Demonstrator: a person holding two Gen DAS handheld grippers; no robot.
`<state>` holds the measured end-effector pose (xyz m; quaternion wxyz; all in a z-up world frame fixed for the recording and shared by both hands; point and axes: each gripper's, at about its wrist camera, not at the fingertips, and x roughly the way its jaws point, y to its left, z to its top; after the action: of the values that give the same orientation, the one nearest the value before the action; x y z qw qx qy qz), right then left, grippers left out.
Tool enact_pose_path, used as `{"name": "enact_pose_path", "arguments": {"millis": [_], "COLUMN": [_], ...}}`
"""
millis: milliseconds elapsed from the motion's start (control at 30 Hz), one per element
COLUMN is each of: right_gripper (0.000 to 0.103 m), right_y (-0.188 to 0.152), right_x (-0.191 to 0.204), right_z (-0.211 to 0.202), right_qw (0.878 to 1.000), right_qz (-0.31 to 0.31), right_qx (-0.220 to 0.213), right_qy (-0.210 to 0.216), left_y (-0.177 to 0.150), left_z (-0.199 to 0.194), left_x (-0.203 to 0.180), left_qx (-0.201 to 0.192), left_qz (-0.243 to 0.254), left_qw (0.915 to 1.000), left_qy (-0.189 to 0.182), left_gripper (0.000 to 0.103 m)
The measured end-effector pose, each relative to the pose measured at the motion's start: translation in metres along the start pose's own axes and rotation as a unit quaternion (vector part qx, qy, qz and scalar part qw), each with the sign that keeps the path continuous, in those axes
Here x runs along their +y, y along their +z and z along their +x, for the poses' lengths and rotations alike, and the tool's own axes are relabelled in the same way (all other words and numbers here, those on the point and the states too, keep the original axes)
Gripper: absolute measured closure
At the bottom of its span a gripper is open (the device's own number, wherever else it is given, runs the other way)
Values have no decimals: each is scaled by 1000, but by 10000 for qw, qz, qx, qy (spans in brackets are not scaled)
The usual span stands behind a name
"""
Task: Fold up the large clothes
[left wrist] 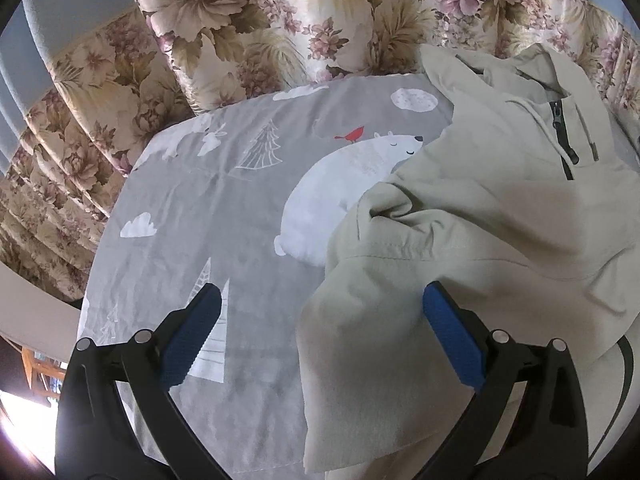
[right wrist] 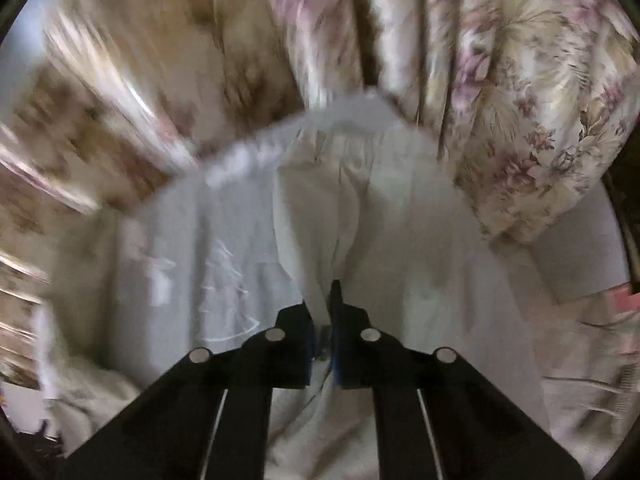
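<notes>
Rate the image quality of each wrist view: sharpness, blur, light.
Left wrist view: sharp and evenly lit, beige jacket and open left gripper crisp, glare blown out at lower left. Right wrist view: heavy motion blur, dimmer, curtain smeared, right gripper shut on pale fabric.

Left wrist cam sits low over the grey sheet (left wrist: 208,208), looking forward toward the floral curtain (left wrist: 240,32), with the beige jacket (left wrist: 480,232) close in on the right. Right wrist cam is blurry, right up against the jacket (right wrist: 360,208), facing the same curtain (right wrist: 540,120). Both views share the sheet (right wrist: 192,232), jacket and curtain.
</notes>
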<state>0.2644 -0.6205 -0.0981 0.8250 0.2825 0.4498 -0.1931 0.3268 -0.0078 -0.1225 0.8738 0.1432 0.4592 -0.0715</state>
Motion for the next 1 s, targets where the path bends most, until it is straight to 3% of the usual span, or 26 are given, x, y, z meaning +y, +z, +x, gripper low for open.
{"name": "enact_pose_path", "arguments": {"millis": [133, 233, 400, 500, 667, 733, 767, 867, 933, 1000], "right_gripper": [97, 97, 97, 97, 97, 96, 91, 40, 40, 39], "right_y": [-19, -36, -68, -86, -146, -181, -199, -237, -240, -226], "right_x": [-14, -2, 61, 121, 242, 287, 299, 312, 296, 269], "right_z": [-76, -139, -194, -204, -194, -174, -161, -125, -119, -120], "right_qw": [9906, 9711, 9450, 9281, 8819, 8585, 8551, 8597, 8670, 8849], "right_qz": [-91, -397, -1245, -1916, -3233, -3850, -4081, -4419, -4333, -3837], "right_qx": [-937, -1571, -1915, -1719, -981, -434, -98, 426, 395, 411], "right_qy": [993, 1751, 2340, 2691, 3290, 3360, 3196, 2528, 2427, 2607], "left_y": [1, 1, -3, -4, -5, -6, -8, -14, -19, -19], "left_z": [3, 2, -2, -10, -30, -35, -37, -38, -37, -34], "left_x": [2, 2, -5, -5, 19, 31, 38, 49, 52, 50], "left_qx": [49, 44, 31, -38, -225, -265, -271, -225, -207, -162], "left_qz": [-137, -177, -127, -61, -340, -485, -557, -659, -660, -627], "left_qw": [9997, 9994, 9993, 9996, 9989, 9983, 9979, 9975, 9975, 9978], "left_qy": [-191, -293, -360, -265, -227, -203, -174, -122, -112, -134], "left_gripper": [3, 3, 3, 3, 3, 3, 3, 3, 3, 3]}}
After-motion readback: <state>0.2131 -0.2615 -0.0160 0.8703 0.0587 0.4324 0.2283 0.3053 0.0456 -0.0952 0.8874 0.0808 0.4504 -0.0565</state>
